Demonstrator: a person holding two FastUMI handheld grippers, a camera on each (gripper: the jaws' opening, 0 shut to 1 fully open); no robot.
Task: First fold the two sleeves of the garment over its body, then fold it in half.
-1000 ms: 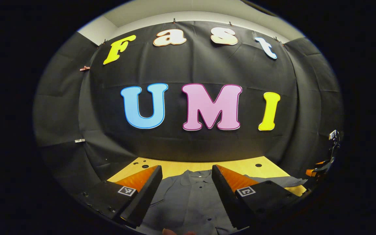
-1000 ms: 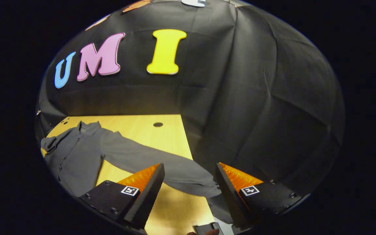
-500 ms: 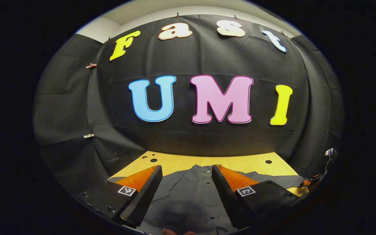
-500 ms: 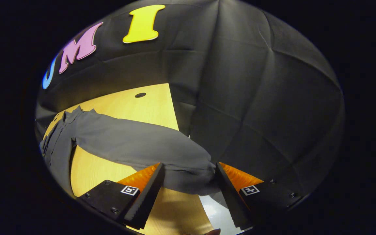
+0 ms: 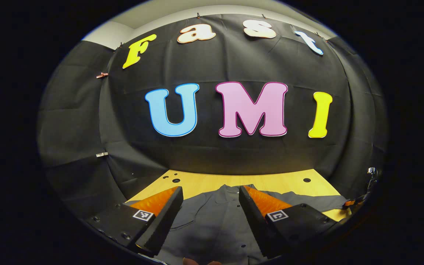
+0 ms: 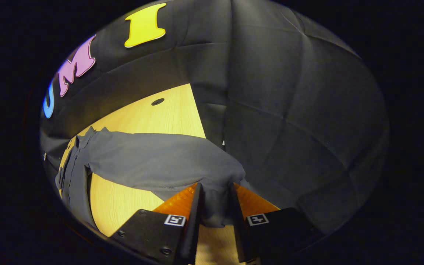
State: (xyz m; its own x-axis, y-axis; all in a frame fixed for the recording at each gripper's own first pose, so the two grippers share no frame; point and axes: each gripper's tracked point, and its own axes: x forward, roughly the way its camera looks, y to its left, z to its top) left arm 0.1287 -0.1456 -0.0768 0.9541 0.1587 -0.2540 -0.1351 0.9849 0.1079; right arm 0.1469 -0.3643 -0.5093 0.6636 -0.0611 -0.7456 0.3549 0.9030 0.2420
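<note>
We pinch the sleeve [image 6: 160, 162] end in our right gripper [image 6: 214, 191]; our left gripper [image 5: 209, 195] hangs wide open, empty, above the shirt [image 5: 212, 224]

A plain dark grey garment [image 6: 153, 162] lies on a light yellow wood-grain table [image 6: 168, 117].

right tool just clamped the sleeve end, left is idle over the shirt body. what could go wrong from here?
1. The right tool pinches only the bunched end of the sleeve; it could slip out as it swings over.
2. The left tool hovers open above the shirt body, not pinning it, so the pull may drag the whole garment across the table.
</note>
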